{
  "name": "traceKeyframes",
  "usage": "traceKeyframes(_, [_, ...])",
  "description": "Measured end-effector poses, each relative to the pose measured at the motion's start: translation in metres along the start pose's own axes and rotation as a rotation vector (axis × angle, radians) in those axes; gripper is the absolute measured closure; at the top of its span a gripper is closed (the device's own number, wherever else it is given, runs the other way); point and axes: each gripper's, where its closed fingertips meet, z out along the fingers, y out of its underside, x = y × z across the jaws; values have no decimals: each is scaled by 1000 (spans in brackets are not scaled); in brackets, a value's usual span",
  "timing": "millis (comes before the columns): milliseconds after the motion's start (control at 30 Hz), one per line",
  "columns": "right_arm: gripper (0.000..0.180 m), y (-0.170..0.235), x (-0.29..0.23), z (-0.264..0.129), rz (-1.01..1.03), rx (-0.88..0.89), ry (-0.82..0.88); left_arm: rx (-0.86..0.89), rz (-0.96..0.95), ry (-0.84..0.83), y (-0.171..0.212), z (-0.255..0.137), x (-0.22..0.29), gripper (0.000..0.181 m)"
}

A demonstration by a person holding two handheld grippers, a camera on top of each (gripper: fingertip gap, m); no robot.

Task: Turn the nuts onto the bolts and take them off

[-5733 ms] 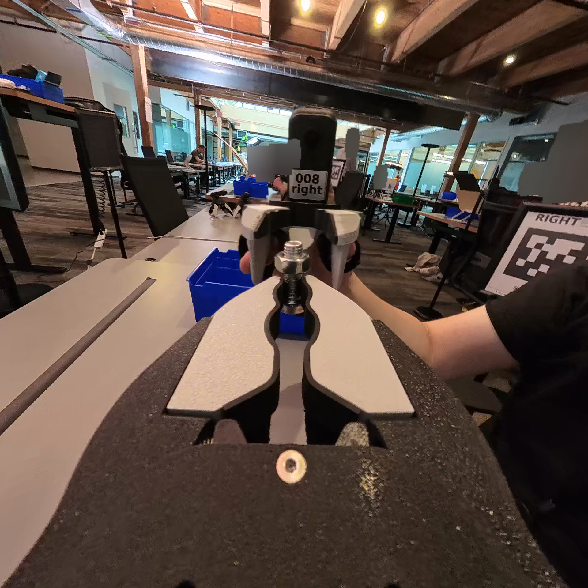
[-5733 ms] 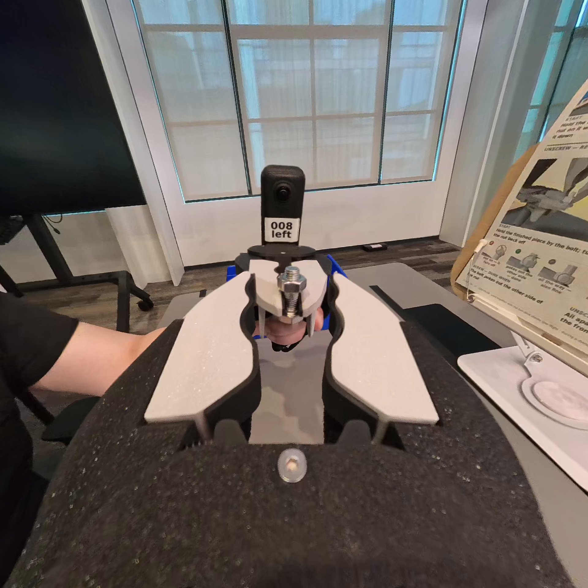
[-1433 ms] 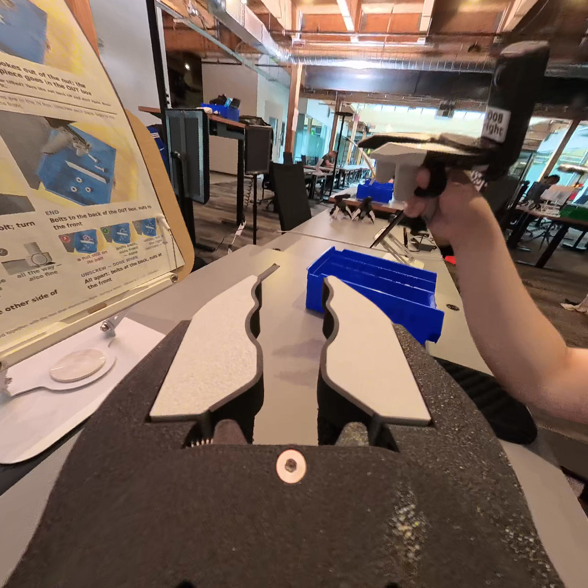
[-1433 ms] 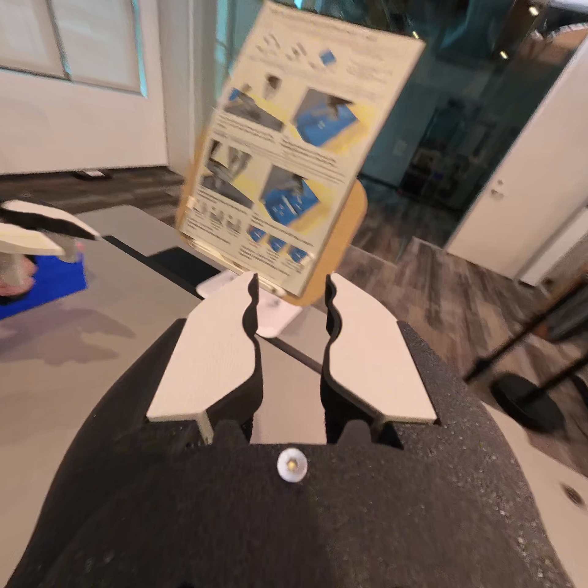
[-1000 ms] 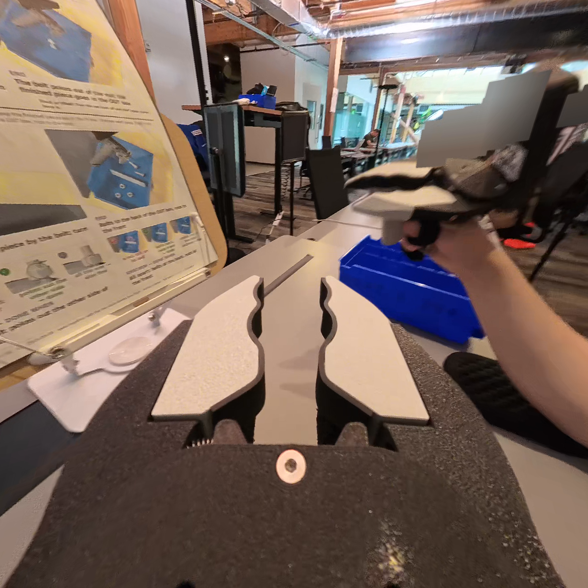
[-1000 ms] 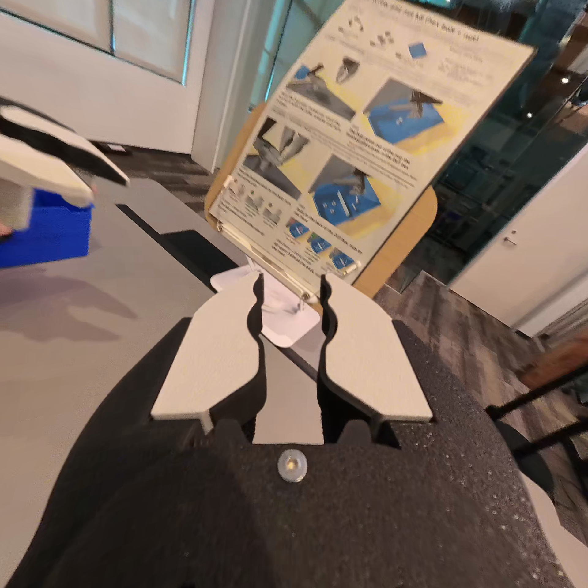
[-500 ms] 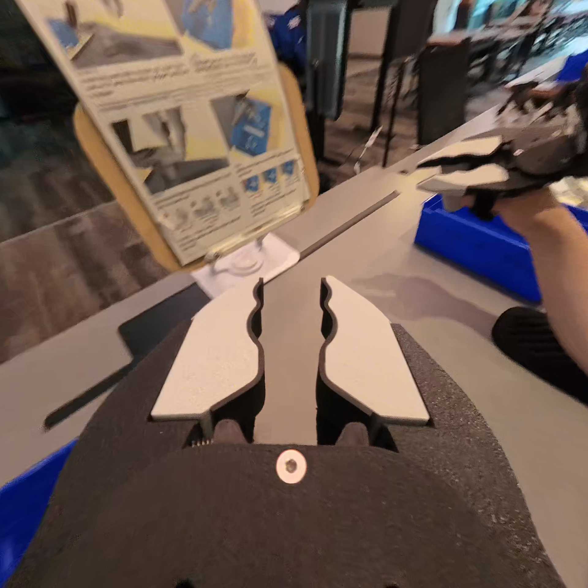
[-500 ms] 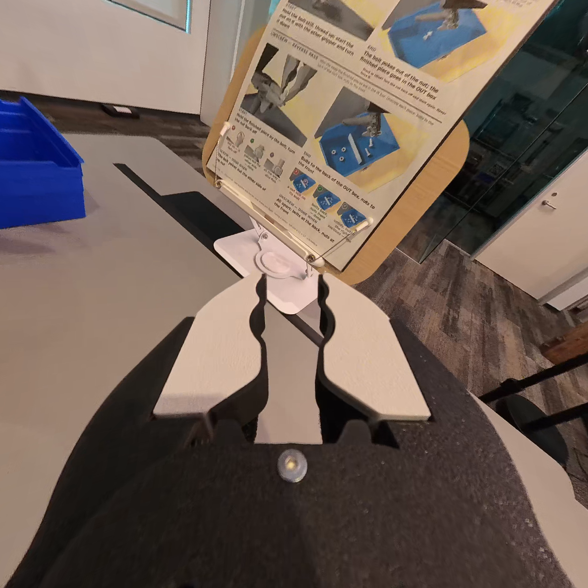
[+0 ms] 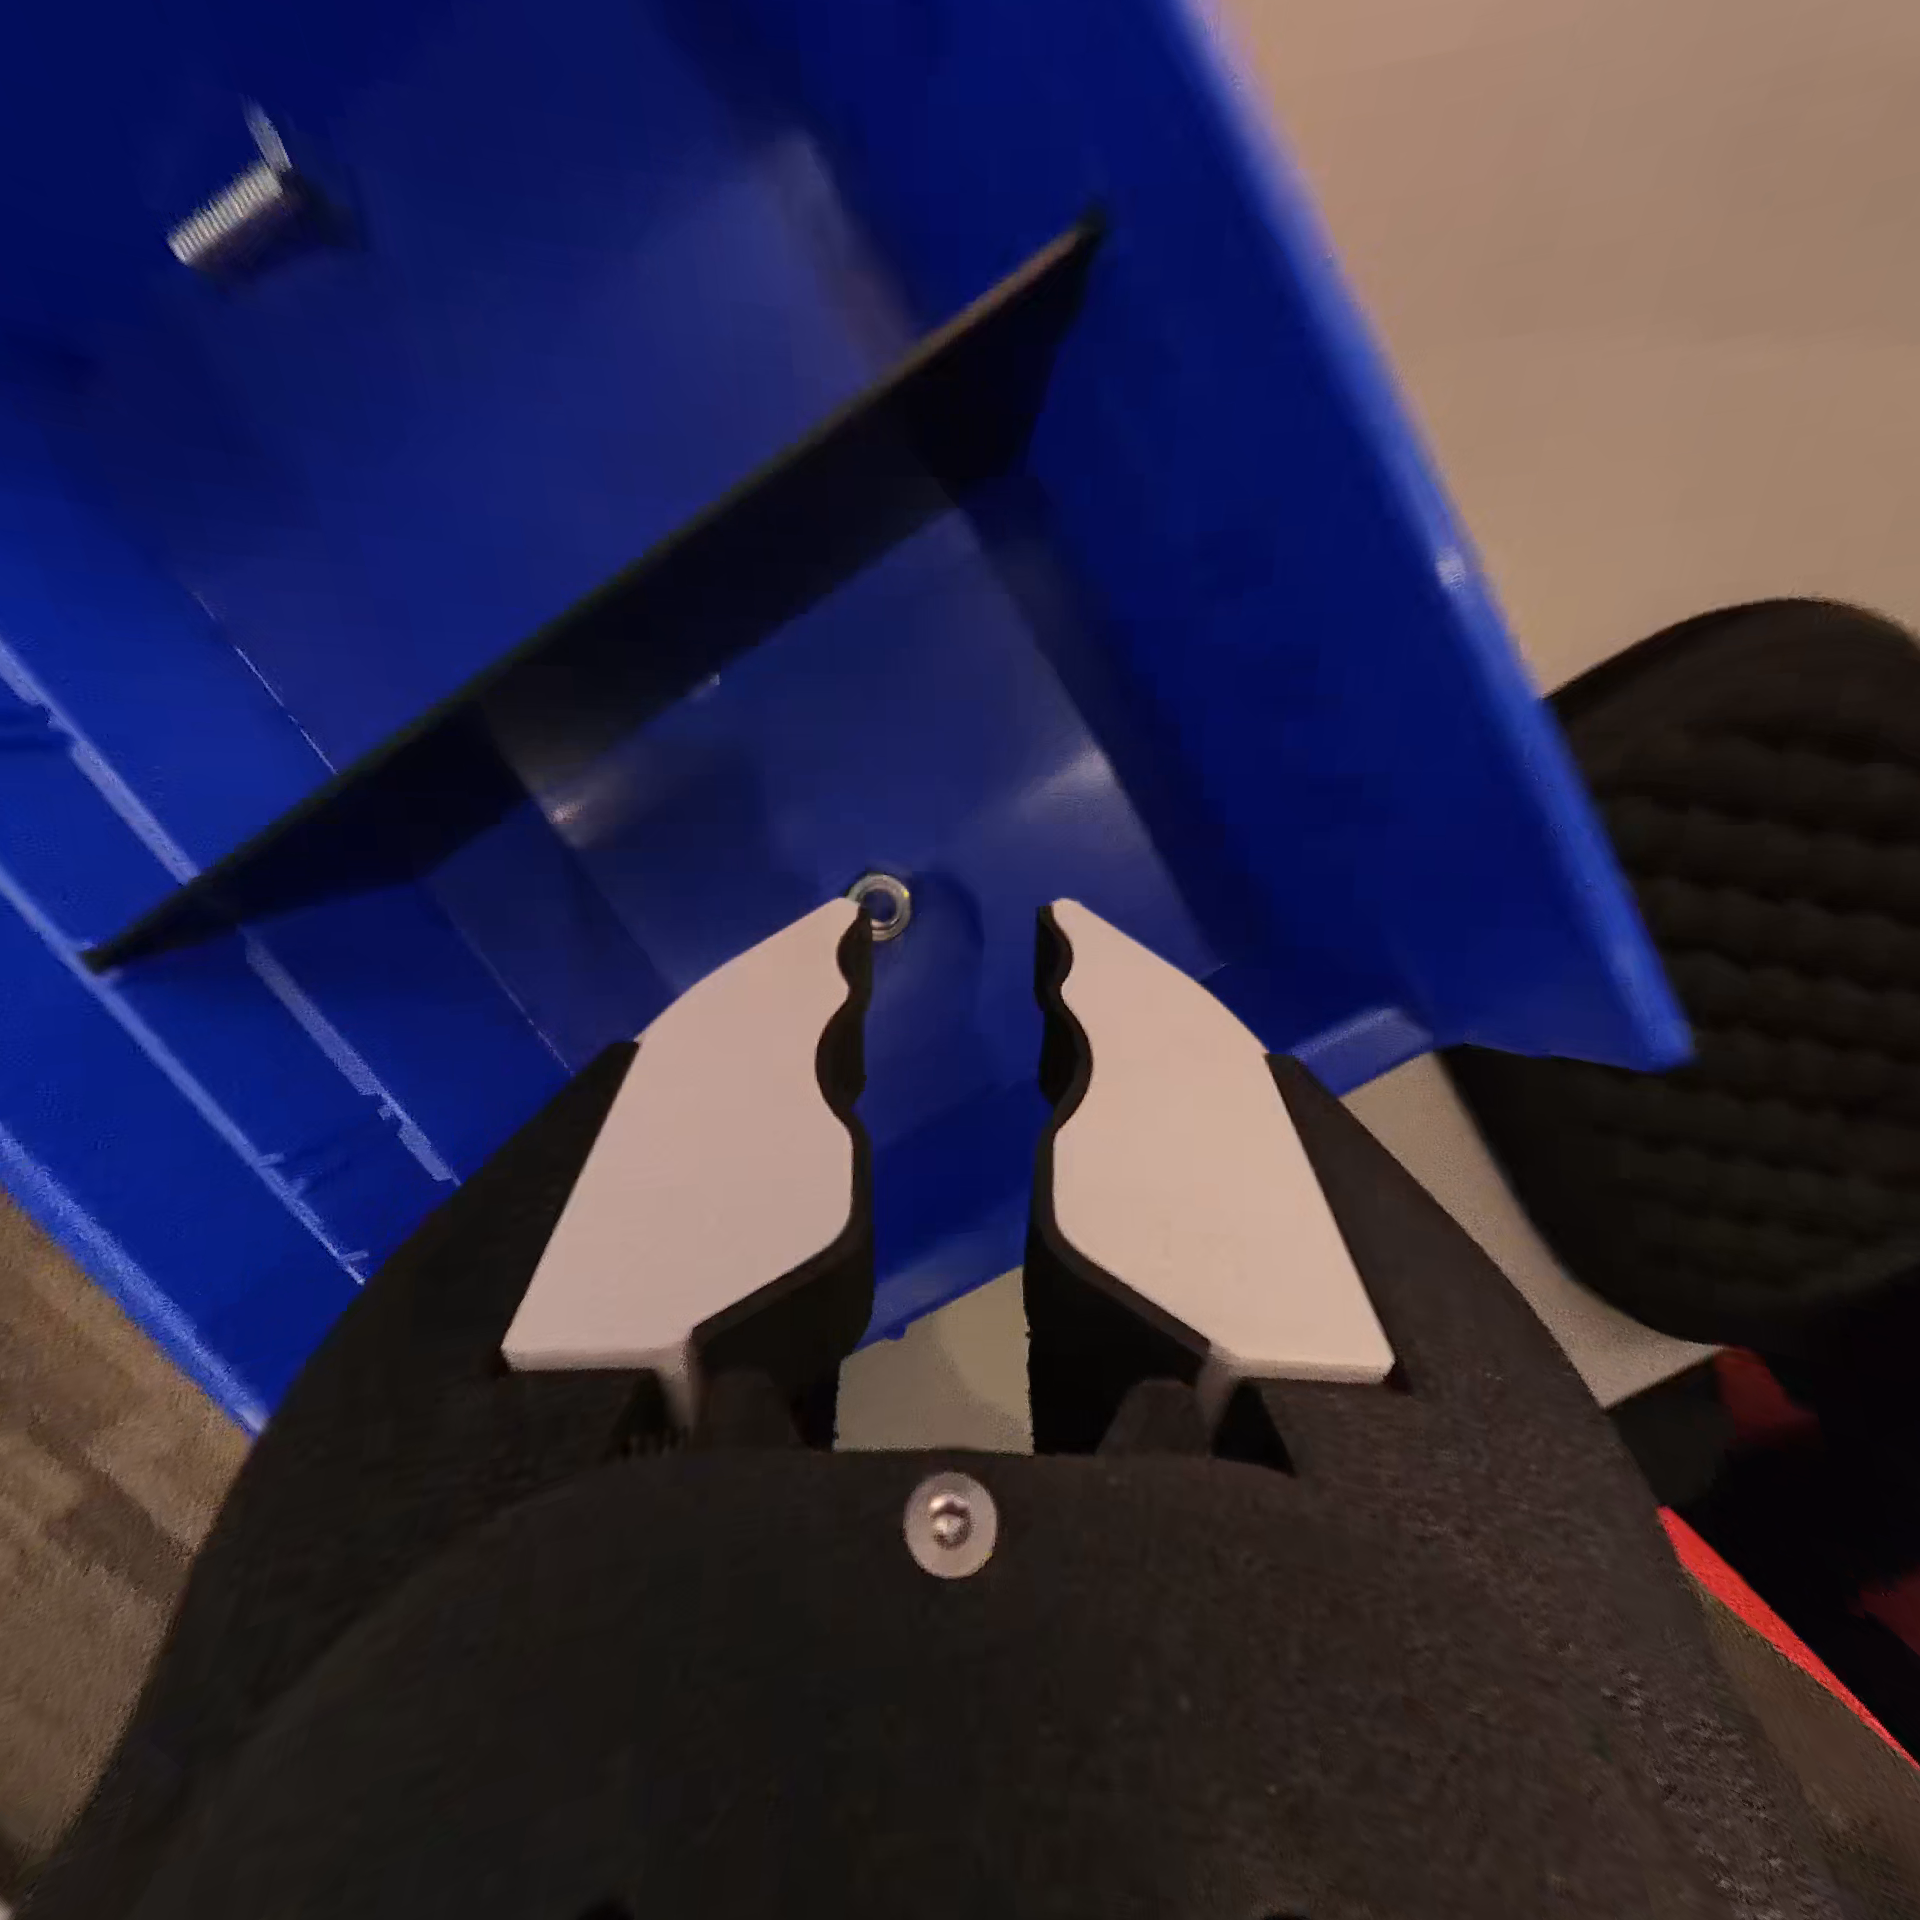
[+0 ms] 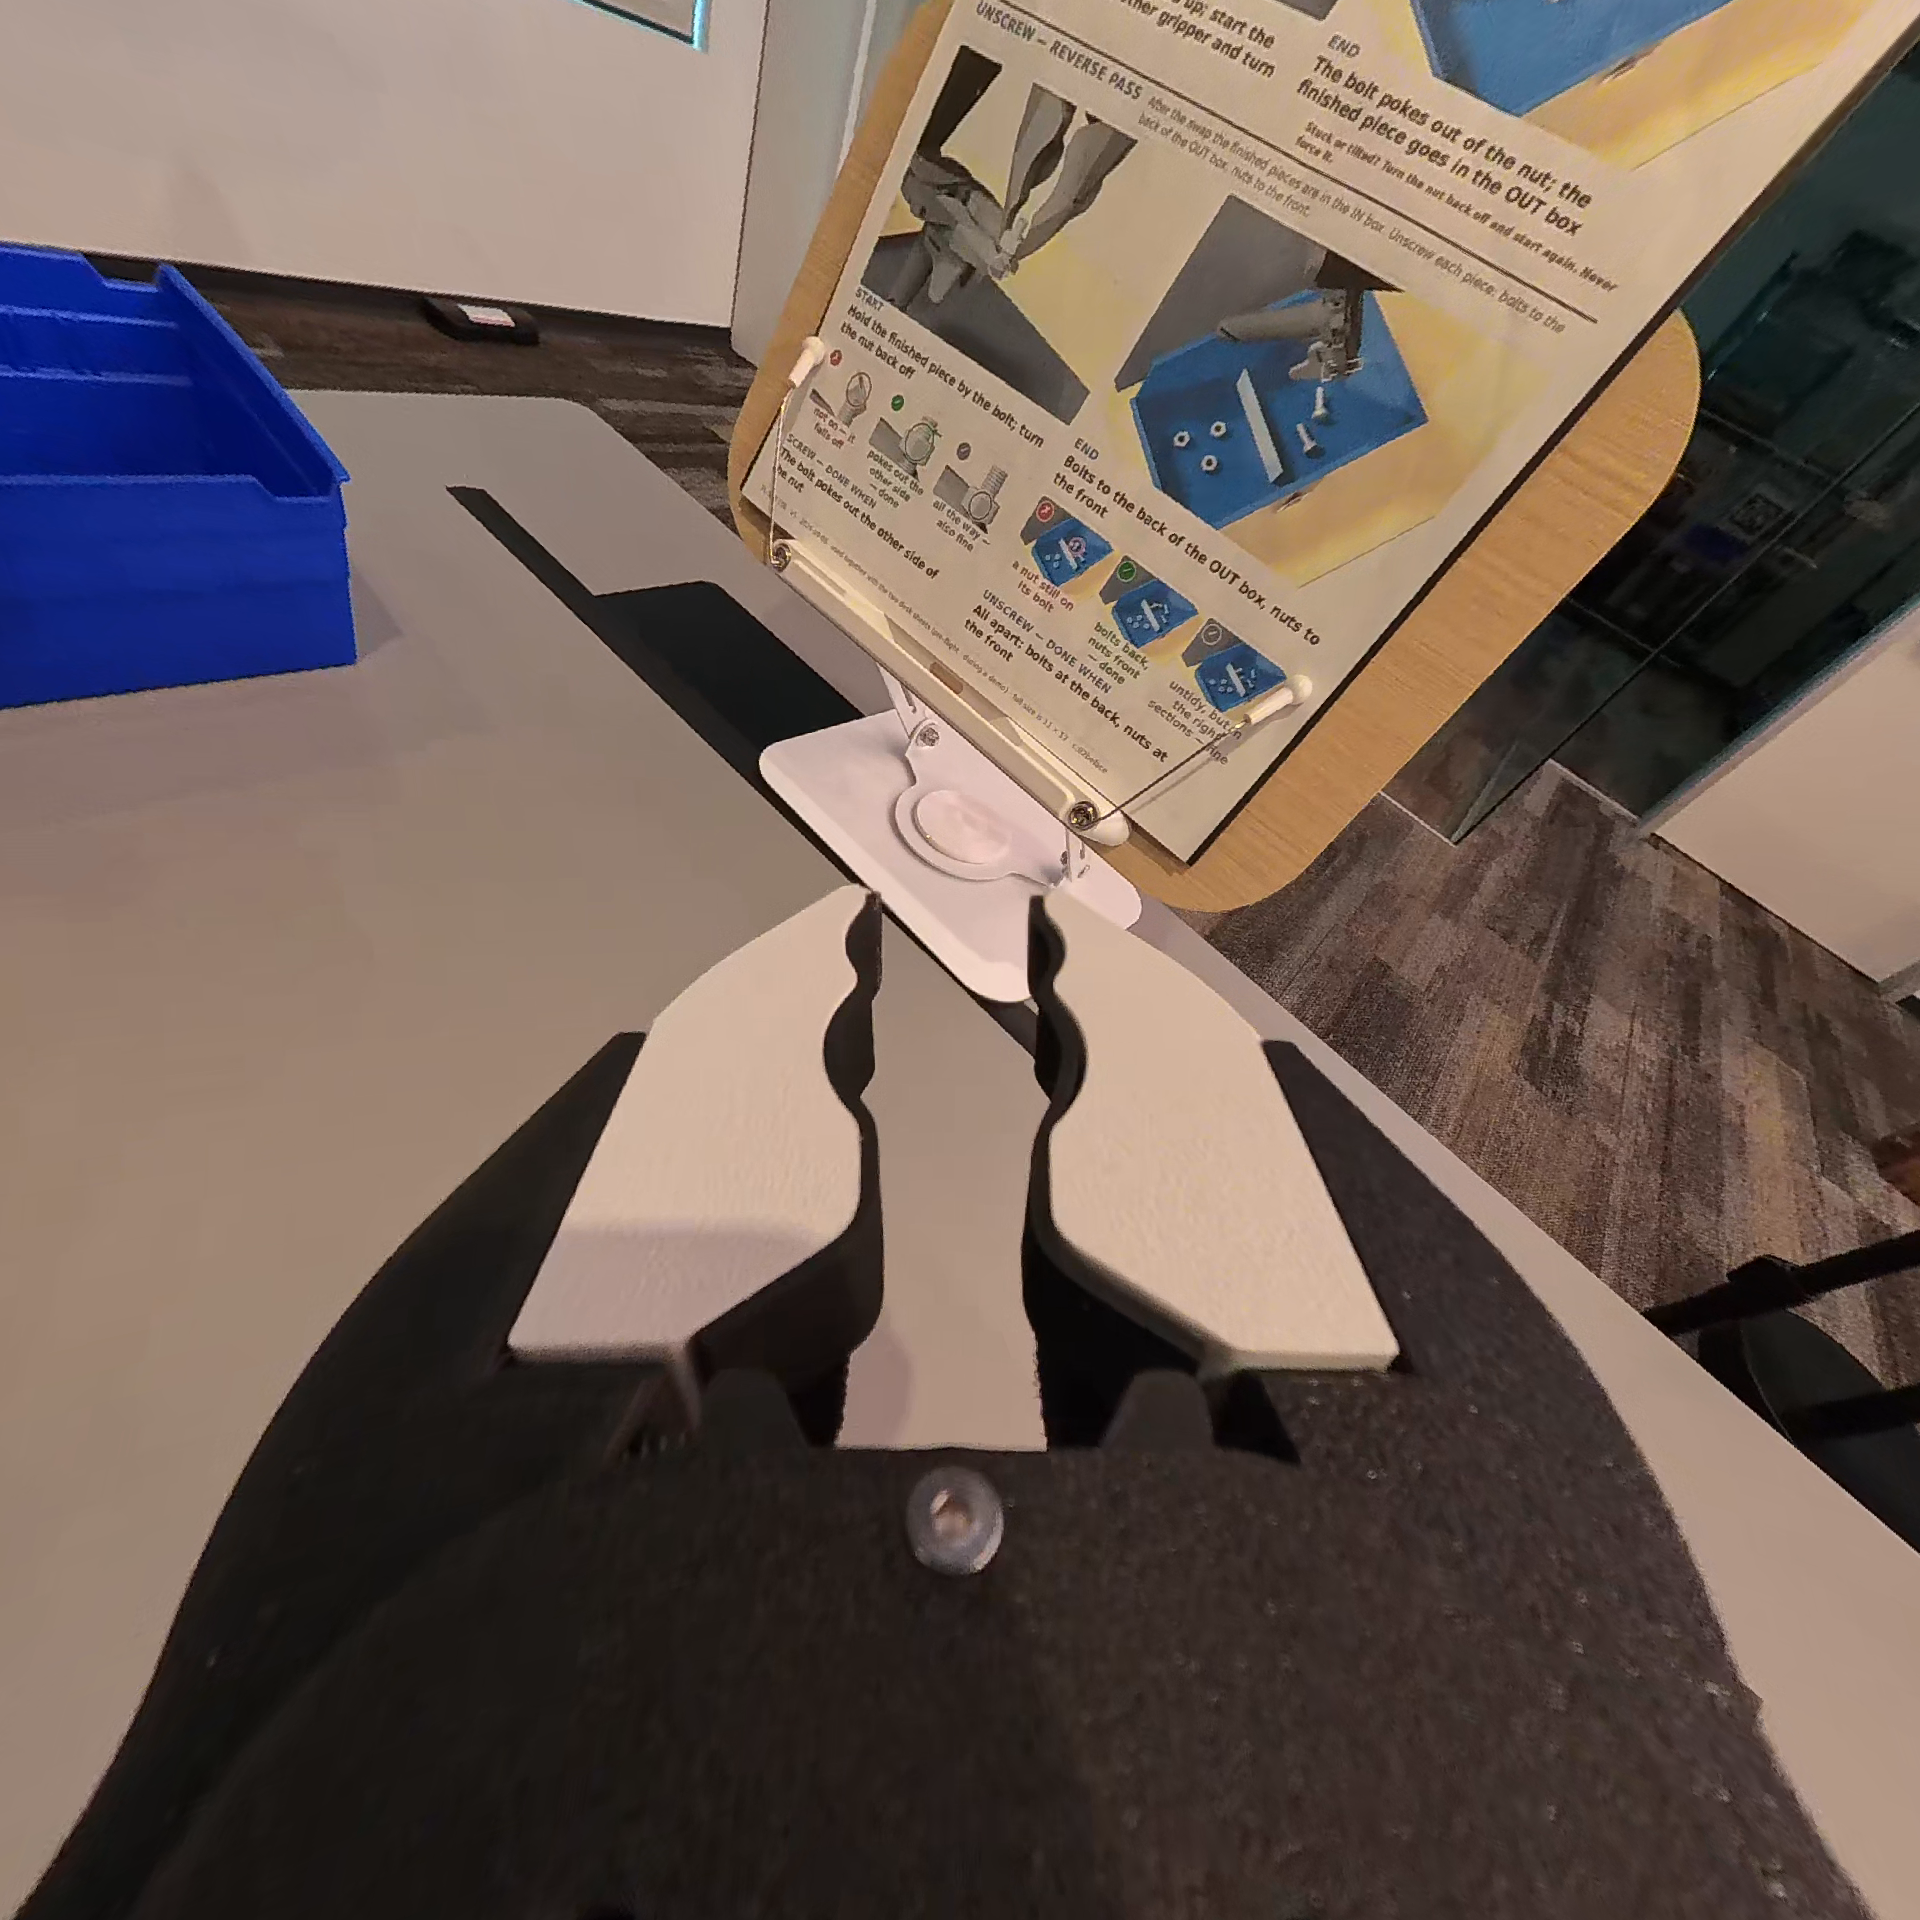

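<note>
In my left wrist view, taking the blue bin (image 9: 1195,436) as my landmark, a bolt (image 9: 234,223) lies in the far section beyond the black divider (image 9: 644,582), towards the bin's upper left corner and blurred. On the near side of that divider a small nut (image 9: 880,896) rests flat on the bin floor. My left gripper (image 9: 951,909) hangs just over it, spread and empty, with the nut right at the tip of the left finger and not centred in the gap. I judge the nut to be light, hard steel, smooth enough to skid on the plastic floor, and so low that there is little to catch. I would shift slightly left, come down with a finger on each side and close on two opposite flats, not on the corners. The bolt looks heavier and stiff, and its threaded shank near the head should give the surest hold. My right gripper (image 10: 954,912) is also spread and holds nothing, over the grey surface (image 10: 312,935), with a second blue bin (image 10: 177,540) far to its left and an instruction card (image 10: 1247,364) on a white stand (image 10: 935,842) ahead.
</note>
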Motion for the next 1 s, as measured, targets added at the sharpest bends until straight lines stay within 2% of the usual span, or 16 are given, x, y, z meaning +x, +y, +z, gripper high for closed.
traceKeyframes(167, [154,3,7,-7,23,6,9,-56,31,-55,11,18,-14,148])
traceKeyframes(667, [156,10,20,-17,78,27,13,-147,73,-40,28,48,-22,144])
traceKeyframes(1000, [157,14,20,-16,81,12,1,-164,19,30,29,50,-18,152])
